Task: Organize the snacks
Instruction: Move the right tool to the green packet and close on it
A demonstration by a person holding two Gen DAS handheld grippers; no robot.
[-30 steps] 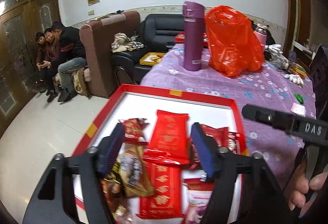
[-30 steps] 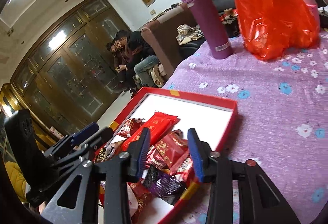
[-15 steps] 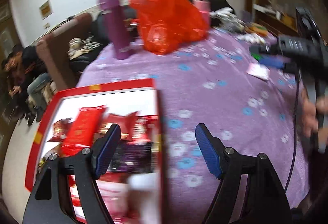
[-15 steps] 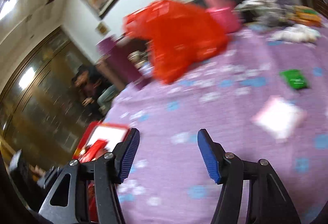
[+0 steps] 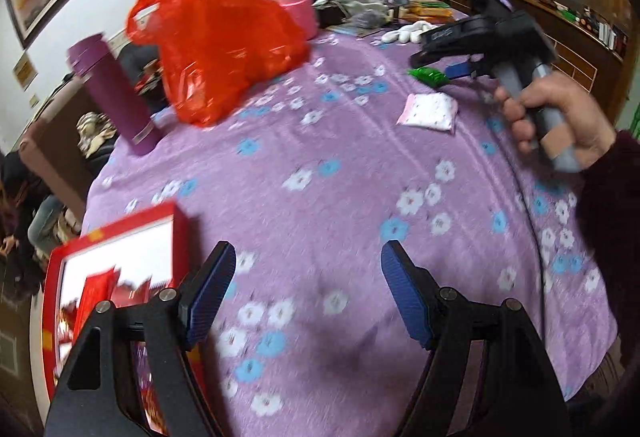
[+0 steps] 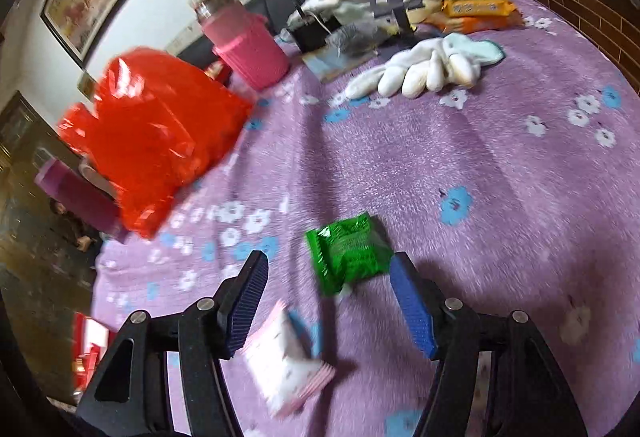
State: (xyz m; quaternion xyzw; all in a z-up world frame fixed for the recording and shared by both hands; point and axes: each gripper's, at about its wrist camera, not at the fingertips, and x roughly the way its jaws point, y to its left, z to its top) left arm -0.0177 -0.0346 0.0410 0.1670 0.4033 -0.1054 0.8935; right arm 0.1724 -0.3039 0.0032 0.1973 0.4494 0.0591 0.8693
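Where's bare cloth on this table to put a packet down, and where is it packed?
Free: the wide stretch of purple tablecloth between the red box, the red plastic bag and the white-pink packet. Also right of the green packet. Crowded: the far edge, around the white gloves and orange packs.

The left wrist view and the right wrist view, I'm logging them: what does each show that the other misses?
Only the left wrist view shows the right hand on its handle and the left claw, open over bare cloth. Only the right wrist view shows the orange packets and the right claw, jaws opening, green packet loose between them. Both show the red box, red bag, pink flask, white packet and purple cloth.
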